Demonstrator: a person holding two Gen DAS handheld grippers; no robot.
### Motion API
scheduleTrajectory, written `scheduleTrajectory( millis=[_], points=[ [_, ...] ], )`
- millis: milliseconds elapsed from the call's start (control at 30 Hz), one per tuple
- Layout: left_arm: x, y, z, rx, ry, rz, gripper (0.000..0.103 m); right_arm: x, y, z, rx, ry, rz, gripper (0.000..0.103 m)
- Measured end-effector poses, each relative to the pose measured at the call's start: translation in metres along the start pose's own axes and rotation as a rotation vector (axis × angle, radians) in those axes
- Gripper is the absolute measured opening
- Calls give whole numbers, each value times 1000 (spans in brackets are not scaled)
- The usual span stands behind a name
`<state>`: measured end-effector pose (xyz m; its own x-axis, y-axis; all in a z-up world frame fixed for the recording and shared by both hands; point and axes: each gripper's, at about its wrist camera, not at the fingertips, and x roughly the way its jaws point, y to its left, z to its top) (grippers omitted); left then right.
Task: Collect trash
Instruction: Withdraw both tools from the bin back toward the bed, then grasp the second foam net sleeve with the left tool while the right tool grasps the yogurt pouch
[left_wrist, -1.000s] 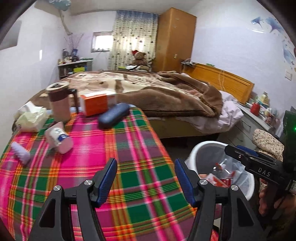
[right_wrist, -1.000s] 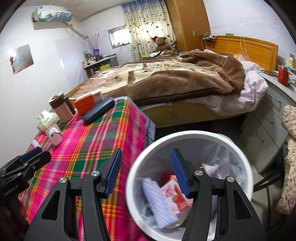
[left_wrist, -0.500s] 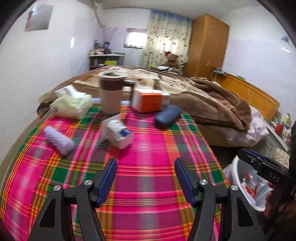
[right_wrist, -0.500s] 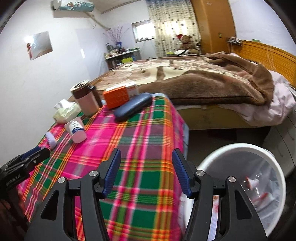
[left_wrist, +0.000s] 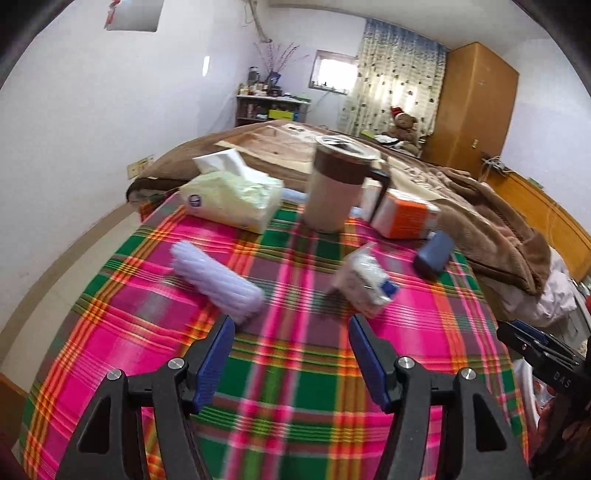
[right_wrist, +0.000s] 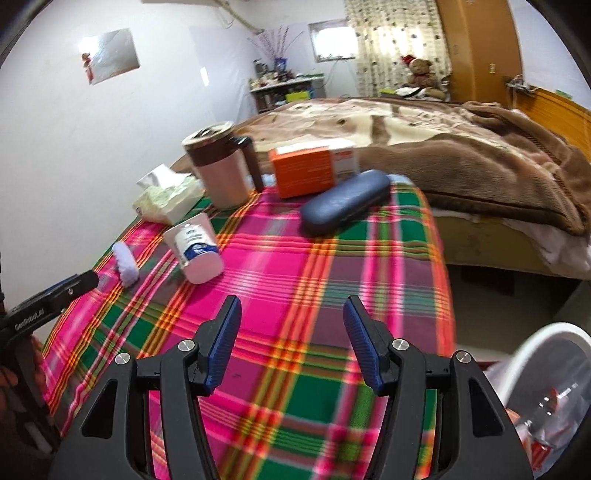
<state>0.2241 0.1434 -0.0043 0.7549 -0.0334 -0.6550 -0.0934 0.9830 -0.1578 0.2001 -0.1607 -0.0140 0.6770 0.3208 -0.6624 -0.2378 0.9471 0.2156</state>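
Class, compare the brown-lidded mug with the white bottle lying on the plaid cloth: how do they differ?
The mug stands upright; the white bottle lies on its side. The mug is taller and beige with a dark handle and brown lid band; the bottle is white with a blue label and no handle. Both rest on the plaid tablecloth, untouched by either gripper.

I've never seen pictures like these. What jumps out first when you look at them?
The loud pink and green plaid tablecloth fills the middle of both views, with a tall brown and beige mug, an orange box and a dark blue case at its far end near the bed. Low in each view, a pair of open black claws with blue pads frames the scene: the left gripper and the right gripper.
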Motion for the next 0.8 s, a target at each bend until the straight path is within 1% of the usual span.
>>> scheduleTrajectory(
  millis=[133, 233, 300, 433, 500, 600, 700, 800],
  points=[
    [11, 18, 9, -21, 4, 25, 64, 20, 14, 8, -21, 27, 26, 59],
    [24, 34, 17, -60, 14, 33, 64, 33, 25, 13, -37, 48, 47, 59],
    [36, 46, 22, -94, 34, 30, 64, 41, 32, 17, -51, 61, 55, 59],
    [58, 59, 30, -93, 68, 58, 64, 56, 47, 23, -87, 70, 83, 59],
    [69, 66, 31, -124, 92, 62, 64, 61, 54, 24, -104, 68, 82, 59],
    [84, 73, 34, -129, 116, 75, 64, 65, 65, 25, -152, 58, 98, 59],
    [95, 81, 35, -162, 140, 49, 64, 71, 71, 27, -168, 71, 117, 59],
    [103, 81, 38, -153, 151, 38, 64, 77, 73, 31, -169, 79, 125, 61]
  ],
)
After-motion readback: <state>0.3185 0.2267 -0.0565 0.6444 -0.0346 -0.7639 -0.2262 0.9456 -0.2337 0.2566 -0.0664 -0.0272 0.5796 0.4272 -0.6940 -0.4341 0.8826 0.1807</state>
